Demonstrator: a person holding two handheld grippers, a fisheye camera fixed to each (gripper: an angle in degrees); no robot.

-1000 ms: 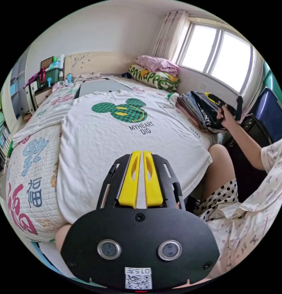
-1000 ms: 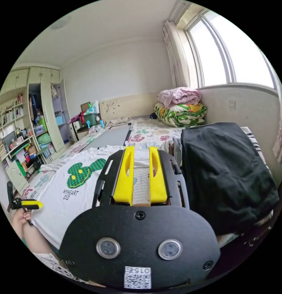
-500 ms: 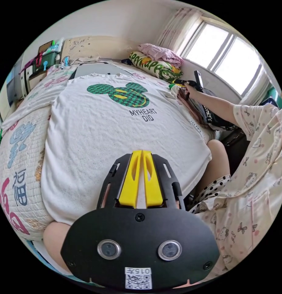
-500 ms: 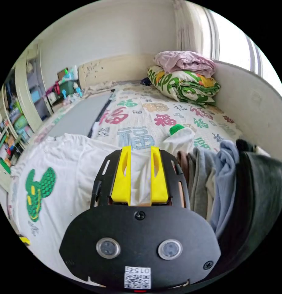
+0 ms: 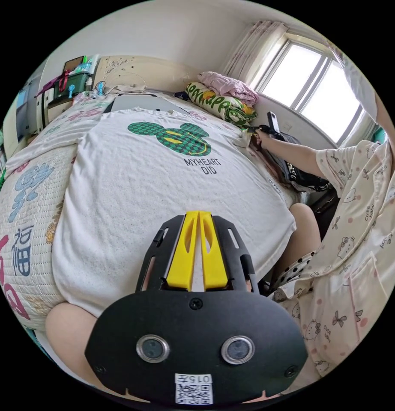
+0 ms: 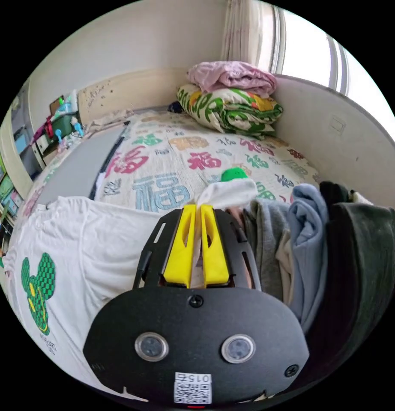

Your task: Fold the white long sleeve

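Observation:
The white long sleeve shirt (image 5: 163, 184) with a green checked mouse print lies flat, front up, on the bed. My left gripper (image 5: 198, 213) hovers over its near hem with the jaws together and no fold of cloth seen between them. At the shirt's far right corner, a hand holds my right gripper (image 5: 259, 127). In the right gripper view, my right gripper (image 6: 197, 207) is shut on the white sleeve (image 6: 227, 195), which rises from between the jaws to a green cuff (image 6: 234, 174). The shirt's body (image 6: 90, 248) spreads to the left there.
A stack of folded grey, blue and black clothes (image 6: 317, 257) sits right beside the pinched sleeve. Folded quilts (image 6: 231, 102) are piled against the wall by the window. A grey mat (image 6: 73, 171) lies farther up the bed. The person's pyjama-clad body (image 5: 347, 257) stands at the bed's edge.
The right gripper's jaws went from open to shut on the white sleeve, after it swung from the black clothes stack toward the shirt. The left gripper stayed shut over the hem.

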